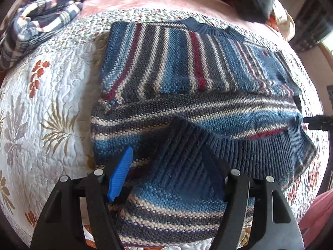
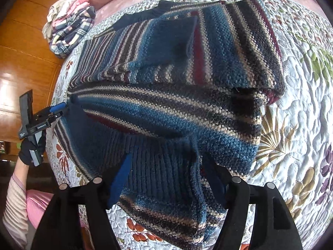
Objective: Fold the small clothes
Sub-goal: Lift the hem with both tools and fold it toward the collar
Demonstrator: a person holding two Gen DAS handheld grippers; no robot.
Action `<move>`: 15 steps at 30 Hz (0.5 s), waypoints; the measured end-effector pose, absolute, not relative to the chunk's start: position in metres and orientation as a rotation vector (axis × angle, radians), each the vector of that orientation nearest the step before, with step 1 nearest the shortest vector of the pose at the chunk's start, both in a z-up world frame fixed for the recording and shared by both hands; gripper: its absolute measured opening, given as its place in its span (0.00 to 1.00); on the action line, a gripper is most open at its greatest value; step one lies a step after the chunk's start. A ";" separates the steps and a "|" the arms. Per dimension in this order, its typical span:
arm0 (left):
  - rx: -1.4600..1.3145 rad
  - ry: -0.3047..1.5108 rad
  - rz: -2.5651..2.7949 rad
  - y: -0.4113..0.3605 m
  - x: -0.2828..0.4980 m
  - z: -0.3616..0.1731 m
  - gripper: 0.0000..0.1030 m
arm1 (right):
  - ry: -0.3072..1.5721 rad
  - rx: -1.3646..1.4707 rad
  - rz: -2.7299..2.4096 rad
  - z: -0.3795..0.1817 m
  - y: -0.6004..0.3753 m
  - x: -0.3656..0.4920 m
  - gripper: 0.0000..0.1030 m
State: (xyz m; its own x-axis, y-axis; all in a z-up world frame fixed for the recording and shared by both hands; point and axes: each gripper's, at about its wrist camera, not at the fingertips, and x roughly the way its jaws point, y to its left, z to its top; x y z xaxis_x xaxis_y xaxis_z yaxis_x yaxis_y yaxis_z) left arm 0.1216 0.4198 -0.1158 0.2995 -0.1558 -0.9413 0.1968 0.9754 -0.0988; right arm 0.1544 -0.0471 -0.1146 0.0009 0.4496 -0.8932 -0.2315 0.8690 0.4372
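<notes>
A small knitted sweater with blue, dark grey, cream and red stripes (image 1: 187, 79) lies in the middle of a white quilted bedspread with printed leaves and flowers (image 1: 52, 108). Its sleeves are already folded in over the body, and the lower part with the ribbed dark blue hem (image 1: 239, 145) is lifted and brought up over the chest.

The left gripper (image 1: 168, 173), black with blue fingertips, has the lifted knit lying between its two fingers, which stand quite wide apart; I cannot tell if they really press the cloth. The right gripper (image 2: 166, 175) shows the same: the ribbed hem fills the space between its fingers, and whether they squeeze it is not clear. In the right wrist view the left gripper (image 2: 60, 109) touches the far edge of the sweater, held by a hand in a black glove (image 2: 29, 152) with a pale striped sleeve (image 2: 14, 204).

A folded plaid cloth in navy and cream (image 1: 41, 20) rests near the corner of the bedspread, on a pink blanket (image 1: 133, 0).
</notes>
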 end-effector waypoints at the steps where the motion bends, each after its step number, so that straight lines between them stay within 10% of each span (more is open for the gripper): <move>1: 0.055 1.258 -0.238 0.418 0.122 -0.120 0.66 | 1.488 0.165 0.546 -0.118 -0.045 0.154 0.71; 7: 0.096 1.287 -0.245 0.415 0.126 -0.135 0.67 | 1.514 0.068 0.541 -0.134 -0.033 0.149 0.72; 13: 0.062 1.309 -0.288 0.409 0.128 -0.134 0.43 | 1.475 0.032 0.582 -0.130 -0.023 0.147 0.19; 15: 0.047 1.312 -0.314 0.409 0.127 -0.132 0.33 | 1.462 0.027 0.597 -0.125 -0.023 0.146 0.19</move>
State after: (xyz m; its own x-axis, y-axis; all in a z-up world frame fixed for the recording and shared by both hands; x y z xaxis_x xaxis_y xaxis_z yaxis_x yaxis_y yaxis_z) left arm 0.1268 0.4087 -0.1320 0.2198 -0.2006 -0.9547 0.2538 0.9567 -0.1426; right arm 0.1462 -0.0226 -0.1253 -0.0080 0.3940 -0.9191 -0.3624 0.8555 0.3699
